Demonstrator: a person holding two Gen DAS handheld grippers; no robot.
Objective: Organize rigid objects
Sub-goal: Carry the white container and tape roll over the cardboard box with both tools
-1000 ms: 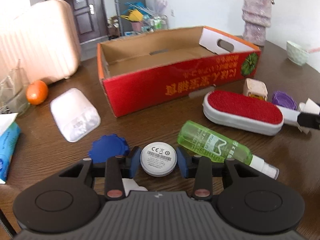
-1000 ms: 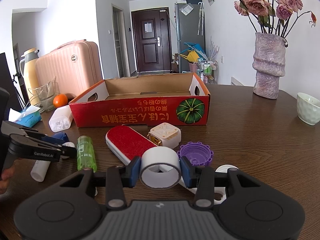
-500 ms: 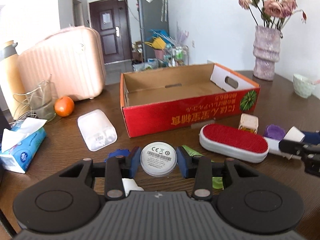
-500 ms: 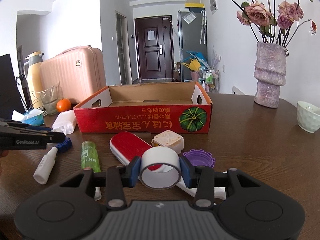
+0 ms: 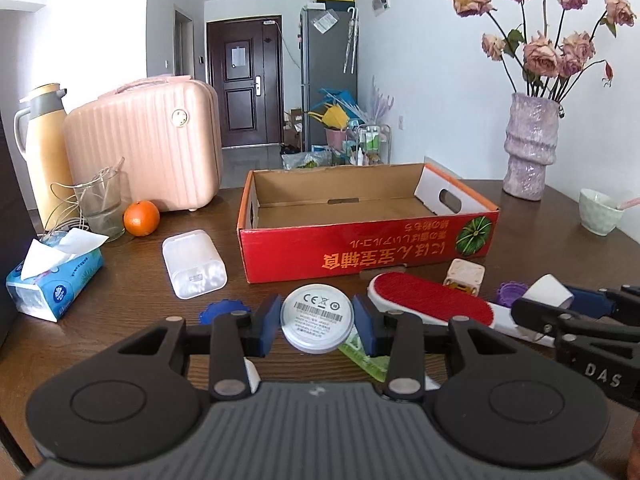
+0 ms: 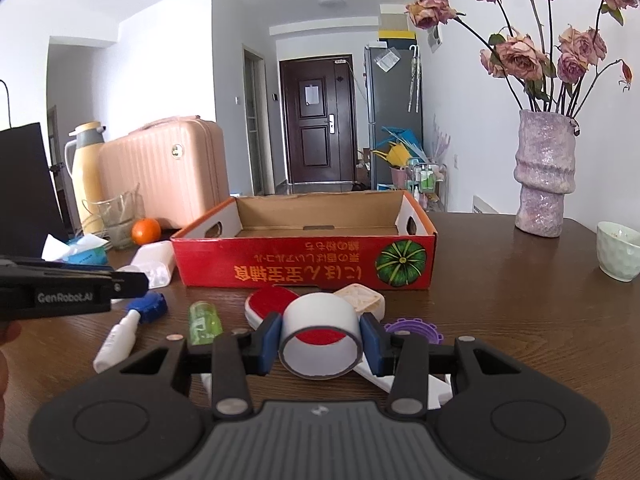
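My left gripper point(image 5: 316, 324) is shut on a round white disc point(image 5: 316, 322) with a printed label, held above the table short of the red cardboard box point(image 5: 368, 256). My right gripper point(image 6: 320, 338) is shut on a white tape roll point(image 6: 320, 332), also raised, in front of the same box point(image 6: 304, 268). The box is open and looks empty. On the table lie a red lint brush point(image 5: 428, 302), a green spray bottle point(image 6: 205, 322), a cream square block point(image 6: 362, 300), a purple lid point(image 6: 416, 330), a blue lid point(image 6: 150, 306) and a white tube point(image 6: 116, 344).
A white case point(image 5: 194, 264), tissue pack point(image 5: 56, 280), orange point(image 5: 141, 218), glass point(image 5: 102, 204), thermos point(image 5: 42, 148) and pink suitcase point(image 5: 148, 140) stand at the left. A flower vase point(image 6: 544, 176) and a pale bowl point(image 6: 618, 250) stand at the right.
Both grippers have risen and tilted up with their loads still held. The table objects sit lower in view and the box interior shows more level.
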